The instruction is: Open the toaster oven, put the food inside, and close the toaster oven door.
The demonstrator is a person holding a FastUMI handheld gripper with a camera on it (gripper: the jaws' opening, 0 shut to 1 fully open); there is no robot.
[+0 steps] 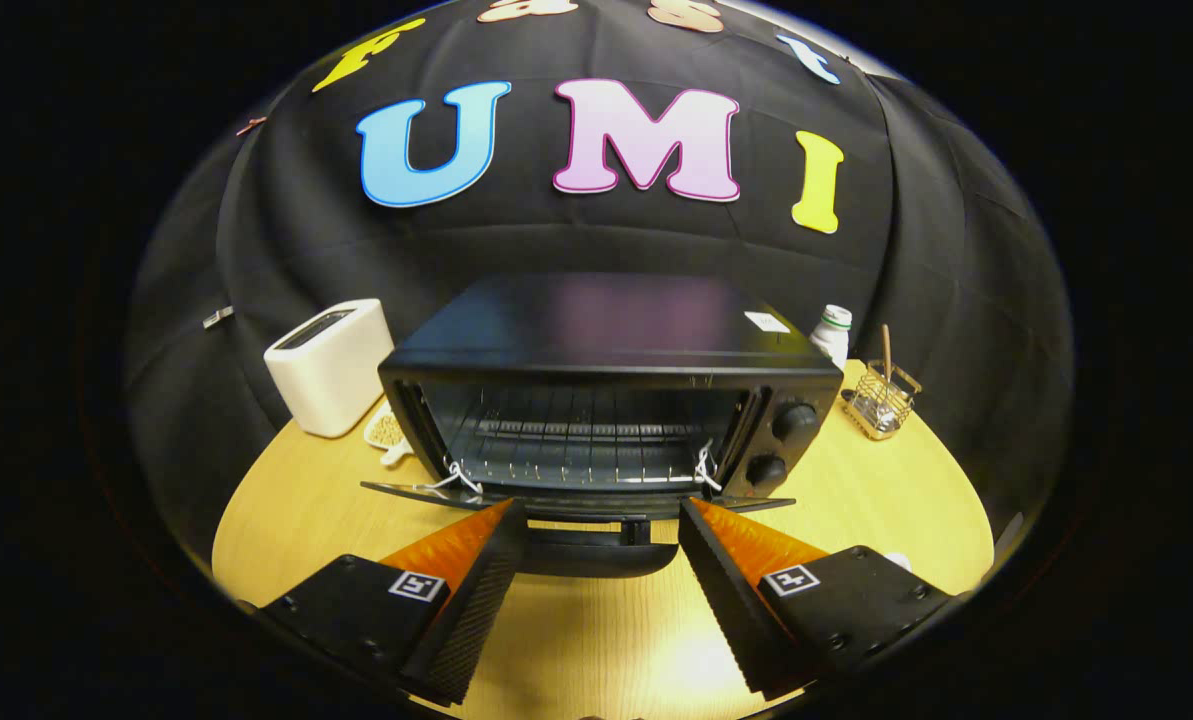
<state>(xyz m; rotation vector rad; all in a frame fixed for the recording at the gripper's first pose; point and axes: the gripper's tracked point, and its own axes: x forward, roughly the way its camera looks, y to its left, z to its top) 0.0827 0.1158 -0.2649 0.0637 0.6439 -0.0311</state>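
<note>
A black toaster oven (606, 330) stands on the wooden table (316, 500) straight ahead of me. Its door (406, 490) hangs folded down flat toward me, with the handle (596, 545) at its near edge. Inside, a wire rack (576, 440) is bare. My gripper (601, 515) is open, its two orange-and-black fingers spread wide on either side of the door handle, tips at the door's front edge, nothing between them but the handle. I cannot make out the food for certain.
A white toaster (331, 365) stands left of the oven, with a small white dish of pale bits (388, 432) beside it. Right of the oven are a white bottle (833, 335) and a wire holder with a stick (881, 398). Two knobs (791, 422) are on the oven's right front.
</note>
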